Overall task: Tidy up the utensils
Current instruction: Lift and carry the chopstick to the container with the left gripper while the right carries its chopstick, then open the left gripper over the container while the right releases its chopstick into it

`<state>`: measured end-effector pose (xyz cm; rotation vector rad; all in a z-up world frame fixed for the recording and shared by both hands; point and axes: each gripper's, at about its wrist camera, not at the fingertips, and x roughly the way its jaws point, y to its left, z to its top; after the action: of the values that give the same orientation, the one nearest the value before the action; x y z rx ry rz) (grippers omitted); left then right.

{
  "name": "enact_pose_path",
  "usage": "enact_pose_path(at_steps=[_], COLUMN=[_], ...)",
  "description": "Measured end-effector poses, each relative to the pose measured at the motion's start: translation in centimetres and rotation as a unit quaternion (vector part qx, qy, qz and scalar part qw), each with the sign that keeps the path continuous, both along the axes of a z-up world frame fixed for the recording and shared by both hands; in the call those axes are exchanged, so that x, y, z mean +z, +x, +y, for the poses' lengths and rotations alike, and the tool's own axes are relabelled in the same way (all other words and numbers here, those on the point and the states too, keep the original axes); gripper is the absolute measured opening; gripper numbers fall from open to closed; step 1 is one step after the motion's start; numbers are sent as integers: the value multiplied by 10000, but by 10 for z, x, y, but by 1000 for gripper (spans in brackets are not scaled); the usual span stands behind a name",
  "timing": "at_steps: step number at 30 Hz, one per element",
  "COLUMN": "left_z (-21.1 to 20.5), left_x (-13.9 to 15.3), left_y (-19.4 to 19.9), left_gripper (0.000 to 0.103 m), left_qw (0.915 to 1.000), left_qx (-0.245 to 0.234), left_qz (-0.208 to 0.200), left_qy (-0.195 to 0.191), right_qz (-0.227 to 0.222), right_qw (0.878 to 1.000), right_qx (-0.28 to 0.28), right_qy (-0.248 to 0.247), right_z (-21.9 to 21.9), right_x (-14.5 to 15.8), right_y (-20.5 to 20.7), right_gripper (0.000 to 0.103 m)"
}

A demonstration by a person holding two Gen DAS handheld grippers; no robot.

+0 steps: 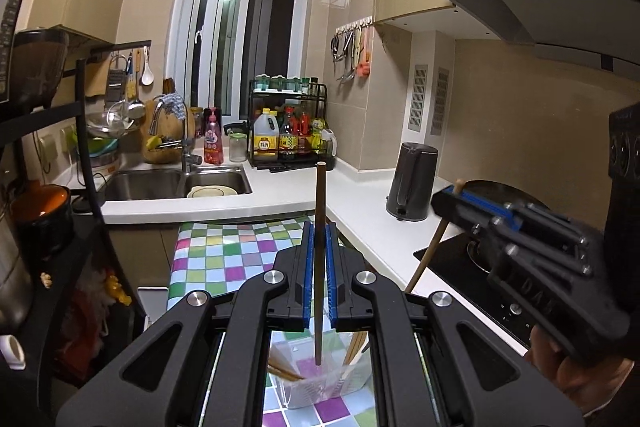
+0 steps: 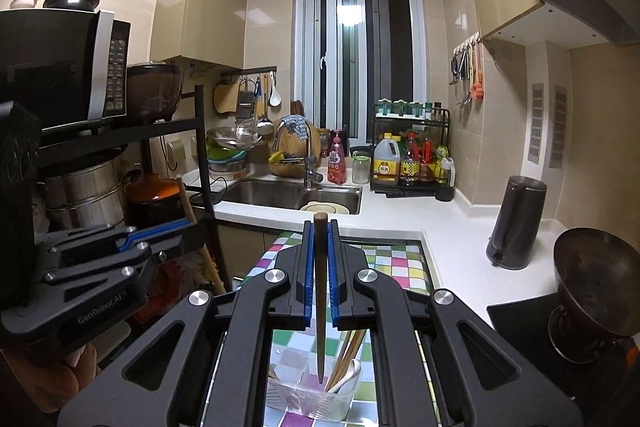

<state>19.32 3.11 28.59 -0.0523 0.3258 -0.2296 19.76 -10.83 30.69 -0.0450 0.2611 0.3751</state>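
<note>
Two chopsticks are being held upright, one clenched in each gripper's jaws, left gripper [image 1: 319, 233] and right gripper [image 2: 320, 233], tips hanging directly over the clear container [image 2: 316, 401] below.

A: Left gripper [image 1: 320, 239]?
B: Pointing forward and slightly downward; black linkage arms folding inward; blue-lined jaws pressing together on a thin brown stick [image 1: 319, 267] that is standing upright between them.

A: Right gripper [image 2: 320, 239]?
B: Posing the same way, jaws clamping a tapered brown stick [image 2: 320, 291], thick end up, tip down.

A: Their placing?
B: Sitting side by side, near each other; each is showing at the edge of the other's view, with a stick slanting through the pads.

A: Hands?
B: One hand [image 1: 568, 371] is gripping the right unit from below; another hand [image 2: 52, 375] is doing likewise under the left unit.
</note>
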Motion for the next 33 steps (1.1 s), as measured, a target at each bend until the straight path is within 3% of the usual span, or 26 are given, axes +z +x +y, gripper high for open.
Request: enact_pose_path(at_steps=[15, 16, 17, 18, 19, 26, 31, 33], left_z=[-4, -4, -3, -3, -4, -2, -1, 2], left_x=[-99, -103, -104, -105, -105, -96, -101, -108], left_y=[57, 58, 56, 53, 49, 7, -27, -44], left_gripper=[6, 8, 17, 26, 41, 47, 65, 75], left_qw=[9922, 9911, 9910, 9912, 9917, 9941, 9946, 9945], left_qx=[-124, -106, -80, -32, 10, 215, 381, 466], left_qz=[1232, 1317, 1331, 1320, 1277, 1043, 954, 914], left_qy=[136, 140, 129, 128, 134, 193, 176, 215], right_qz=[892, 946, 982, 1016, 1053, 864, 726, 746], right_qw=[9956, 9951, 9947, 9943, 9939, 9951, 9952, 9946], right_qx=[-49, -69, -104, -159, -195, -417, -642, -716], right_qy=[-277, -295, -295, -289, -255, -222, -138, -122], right_z=[9, 9, 8, 6, 3, -18, -34, -39], right_x=[-96, -100, -103, -105, -106, -102, -107, -116], right_y=[45, 45, 45, 44, 42, 7, -31, -47], right_gripper=[6, 8, 11, 17, 26, 54, 88, 93])
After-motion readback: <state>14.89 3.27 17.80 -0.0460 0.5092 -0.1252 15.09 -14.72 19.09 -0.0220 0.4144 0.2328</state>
